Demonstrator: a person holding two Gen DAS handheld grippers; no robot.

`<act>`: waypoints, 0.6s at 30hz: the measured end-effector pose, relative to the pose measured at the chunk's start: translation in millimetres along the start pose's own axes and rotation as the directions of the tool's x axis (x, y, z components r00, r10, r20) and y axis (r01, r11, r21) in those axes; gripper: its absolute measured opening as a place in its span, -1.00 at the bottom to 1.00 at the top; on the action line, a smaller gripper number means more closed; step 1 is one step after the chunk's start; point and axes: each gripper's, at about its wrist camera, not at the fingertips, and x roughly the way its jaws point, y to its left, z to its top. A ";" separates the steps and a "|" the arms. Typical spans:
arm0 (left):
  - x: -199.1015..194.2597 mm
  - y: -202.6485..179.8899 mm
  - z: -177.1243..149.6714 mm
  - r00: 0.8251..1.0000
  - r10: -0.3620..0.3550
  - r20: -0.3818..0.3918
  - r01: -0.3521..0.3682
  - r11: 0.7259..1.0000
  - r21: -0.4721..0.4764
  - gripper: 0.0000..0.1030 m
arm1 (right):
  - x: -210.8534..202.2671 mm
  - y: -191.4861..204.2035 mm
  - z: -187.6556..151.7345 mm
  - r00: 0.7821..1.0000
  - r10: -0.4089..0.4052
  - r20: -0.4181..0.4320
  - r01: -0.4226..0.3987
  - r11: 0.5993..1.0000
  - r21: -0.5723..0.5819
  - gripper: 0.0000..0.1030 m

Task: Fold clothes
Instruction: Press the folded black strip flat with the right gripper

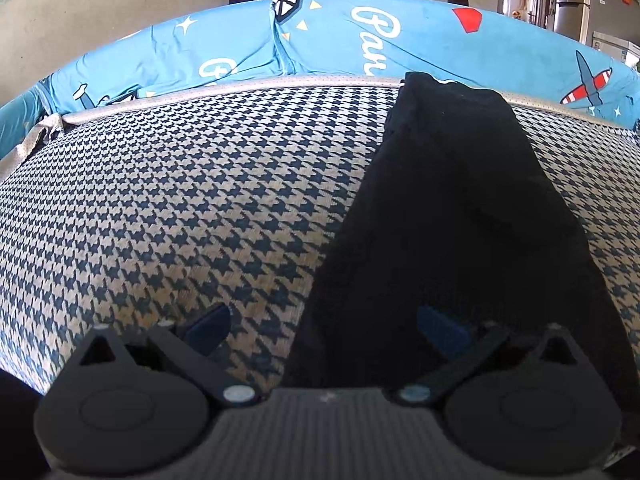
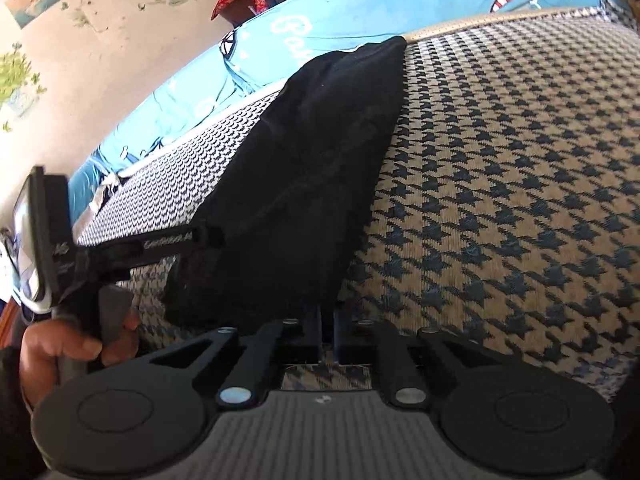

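Houndstooth-covered surface (image 1: 180, 208), blue printed bedding (image 1: 240, 48) behind, one black garment (image 1: 452, 216) laid out as a long strip.

Item: black garment, long axis running from the near edge away toward the bedding; near end beside both tools, far end touching the grey piping at the surface's back edge. Left gripper (image 1: 324, 326): fingers spread wide, straddling the garment's near left edge, one fingertip (image 1: 208, 326) over bare houndstooth, the other (image 1: 442, 330) over black cloth; held low, pointing along the strip. Right gripper (image 2: 327, 334): fingers pressed close together at the garment's near right corner, seemingly pinching its edge; cloth between them not plainly visible. Hand (image 2: 76, 346) grips the left tool's handle. Fold stage: undetermined; strip fits partly folded or merely laid narrow.
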 end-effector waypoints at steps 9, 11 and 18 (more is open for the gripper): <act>5.7 5.4 -1.7 0.997 0.060 -0.047 -0.061 0.998 -0.015 1.00 | -10.7 -3.7 -12.0 0.998 -0.066 -0.012 0.066 0.998 -0.002 -0.93; 5.9 10.8 -1.1 0.997 0.051 -0.058 -0.053 0.998 -0.039 1.00 | -15.4 1.7 -10.9 0.999 -0.046 0.020 0.047 0.998 -0.032 -0.92; 5.3 24.6 -2.6 0.994 0.077 -0.074 -0.082 0.994 -0.078 1.00 | -20.4 18.5 -6.1 0.996 -0.031 0.089 0.042 0.990 -0.133 -0.91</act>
